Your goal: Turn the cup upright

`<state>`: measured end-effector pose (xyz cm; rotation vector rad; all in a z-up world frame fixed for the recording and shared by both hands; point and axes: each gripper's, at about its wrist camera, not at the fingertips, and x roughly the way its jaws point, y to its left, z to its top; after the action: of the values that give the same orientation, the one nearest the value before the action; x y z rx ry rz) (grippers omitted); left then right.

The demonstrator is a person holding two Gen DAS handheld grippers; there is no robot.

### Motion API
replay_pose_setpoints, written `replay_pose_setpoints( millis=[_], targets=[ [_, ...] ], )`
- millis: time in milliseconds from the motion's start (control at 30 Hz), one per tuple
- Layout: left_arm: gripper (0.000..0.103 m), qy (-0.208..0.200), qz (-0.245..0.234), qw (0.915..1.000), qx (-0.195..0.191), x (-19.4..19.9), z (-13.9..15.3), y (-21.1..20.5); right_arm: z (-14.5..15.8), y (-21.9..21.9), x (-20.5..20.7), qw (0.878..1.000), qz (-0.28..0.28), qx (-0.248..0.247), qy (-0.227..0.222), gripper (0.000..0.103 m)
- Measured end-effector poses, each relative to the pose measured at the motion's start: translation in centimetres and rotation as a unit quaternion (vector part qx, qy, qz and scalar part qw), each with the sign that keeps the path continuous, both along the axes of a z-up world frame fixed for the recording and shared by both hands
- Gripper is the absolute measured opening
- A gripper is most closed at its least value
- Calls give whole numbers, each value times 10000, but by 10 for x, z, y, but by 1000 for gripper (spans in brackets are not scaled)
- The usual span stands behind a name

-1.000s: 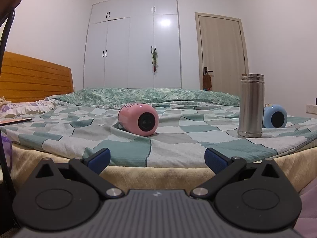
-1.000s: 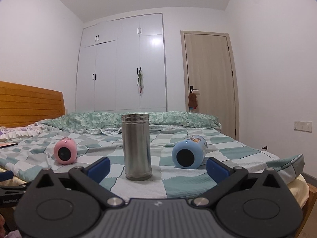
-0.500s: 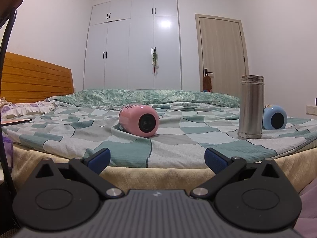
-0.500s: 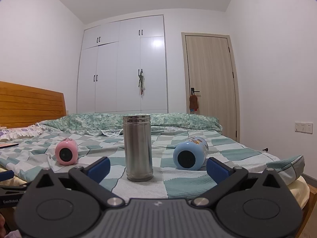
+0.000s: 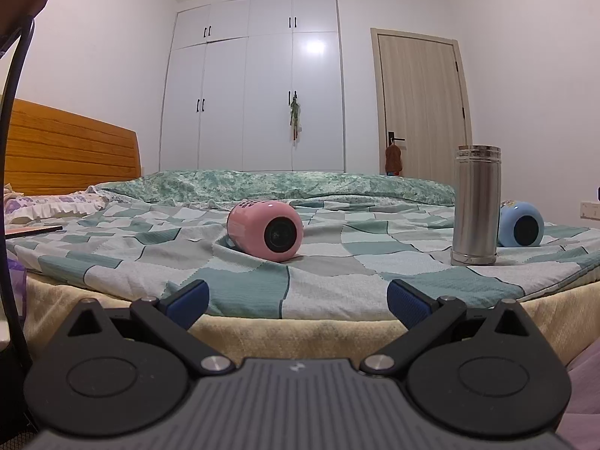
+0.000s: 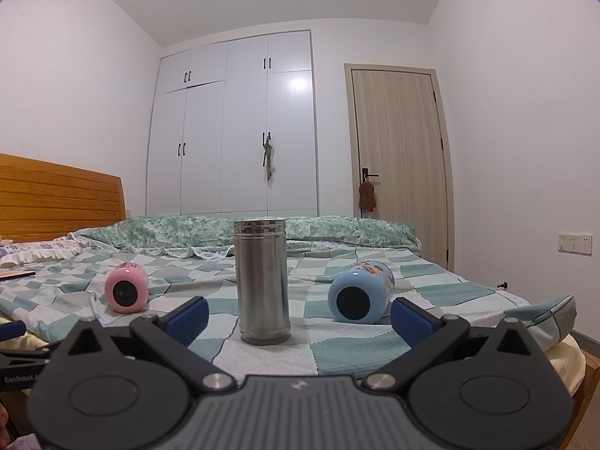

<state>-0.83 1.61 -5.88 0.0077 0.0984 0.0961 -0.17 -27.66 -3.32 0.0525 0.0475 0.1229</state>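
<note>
A pink cup (image 5: 265,231) lies on its side on the checked bedspread (image 5: 337,262), its end facing me; it also shows in the right wrist view (image 6: 126,289). A blue cup (image 6: 362,297) lies on its side to the right, and shows in the left wrist view (image 5: 521,228) too. A steel cup (image 6: 261,280) stands upright between them, also in the left wrist view (image 5: 475,205). My left gripper (image 5: 298,302) is open and empty, short of the bed edge, facing the pink cup. My right gripper (image 6: 299,317) is open and empty, before the steel cup.
A wooden headboard (image 5: 71,152) stands at the left. Folded green bedding (image 5: 285,185) lies along the far side of the bed. White wardrobes (image 6: 232,127) and a door (image 6: 399,161) are behind. A dark chair frame (image 5: 11,150) is at the far left of the left wrist view.
Both views have shifted only slightly; the cups sit a touch lower and nearer in frame. The cups have not moved and both grippers stay open.
</note>
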Motion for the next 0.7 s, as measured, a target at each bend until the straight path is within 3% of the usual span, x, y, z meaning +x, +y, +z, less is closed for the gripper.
replay_pose_setpoints(
  millis=[700],
  targets=[
    [103, 3, -36, 10000, 3, 1, 0, 0, 0, 0, 0, 10000, 0, 1, -7, 103]
  ],
)
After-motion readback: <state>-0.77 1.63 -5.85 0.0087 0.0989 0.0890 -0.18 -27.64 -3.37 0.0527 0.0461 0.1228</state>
